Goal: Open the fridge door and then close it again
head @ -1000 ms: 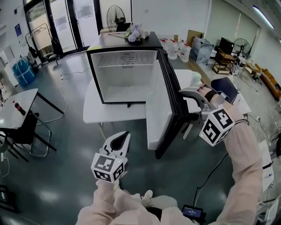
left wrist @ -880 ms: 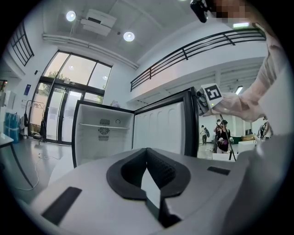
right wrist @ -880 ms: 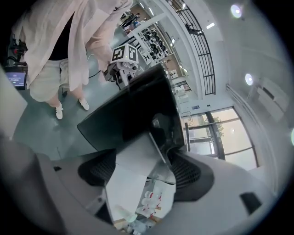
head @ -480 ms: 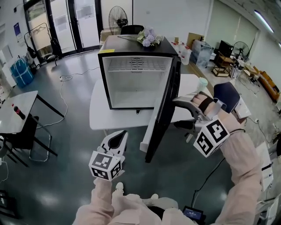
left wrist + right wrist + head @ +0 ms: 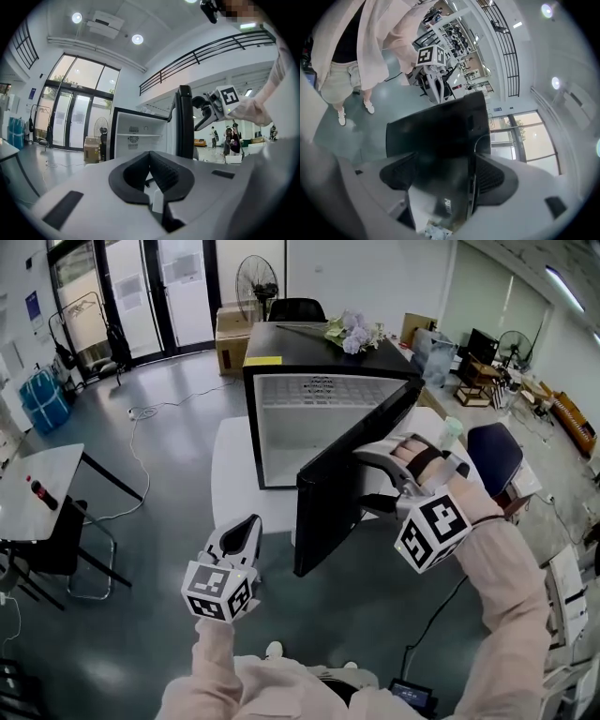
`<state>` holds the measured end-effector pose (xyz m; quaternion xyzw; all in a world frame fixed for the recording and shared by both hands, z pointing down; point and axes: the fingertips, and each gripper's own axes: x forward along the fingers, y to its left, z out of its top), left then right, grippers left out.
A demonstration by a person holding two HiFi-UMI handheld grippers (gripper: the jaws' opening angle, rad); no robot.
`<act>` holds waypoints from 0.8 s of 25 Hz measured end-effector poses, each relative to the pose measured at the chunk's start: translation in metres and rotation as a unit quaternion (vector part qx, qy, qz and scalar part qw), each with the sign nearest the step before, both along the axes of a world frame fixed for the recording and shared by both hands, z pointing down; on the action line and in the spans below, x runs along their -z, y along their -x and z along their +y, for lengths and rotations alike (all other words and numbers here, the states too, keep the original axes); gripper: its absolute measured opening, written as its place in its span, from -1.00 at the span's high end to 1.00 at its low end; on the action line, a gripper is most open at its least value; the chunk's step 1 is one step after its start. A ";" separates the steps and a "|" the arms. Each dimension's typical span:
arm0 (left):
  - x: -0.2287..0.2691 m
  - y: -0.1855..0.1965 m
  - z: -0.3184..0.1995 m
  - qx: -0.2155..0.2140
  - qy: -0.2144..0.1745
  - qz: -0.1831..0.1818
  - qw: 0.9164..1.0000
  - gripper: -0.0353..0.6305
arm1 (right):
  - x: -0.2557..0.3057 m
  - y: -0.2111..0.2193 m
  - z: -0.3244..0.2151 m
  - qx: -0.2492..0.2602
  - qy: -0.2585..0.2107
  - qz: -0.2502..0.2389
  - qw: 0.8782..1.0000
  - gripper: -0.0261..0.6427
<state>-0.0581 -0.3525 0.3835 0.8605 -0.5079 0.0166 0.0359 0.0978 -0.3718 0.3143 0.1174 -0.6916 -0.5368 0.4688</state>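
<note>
A black mini fridge with a white inside point(image 5: 319, 418) stands on a white tabletop point(image 5: 234, 474), near a blue chair point(image 5: 492, 451). Its black door point(image 5: 337, 474) stands half-open, screening part of the inside. The right tool point(image 5: 367, 480) pinches the door's free edge. The left tool point(image 5: 246, 532), pressed together and empty, hangs low, apart from the door. Pale flowers point(image 5: 354, 332) lie on the fridge's top.
</note>
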 end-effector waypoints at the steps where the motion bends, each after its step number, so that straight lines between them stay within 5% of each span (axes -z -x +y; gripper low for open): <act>1: 0.001 0.009 -0.005 0.000 -0.001 0.001 1.000 0.86 | 0.001 0.010 -0.008 -0.003 -0.001 -0.002 1.000 -0.16; 20: -0.004 0.117 -0.062 -0.008 -0.002 -0.006 1.000 0.86 | 0.000 0.112 -0.180 -0.129 -0.022 -0.023 0.991 -0.17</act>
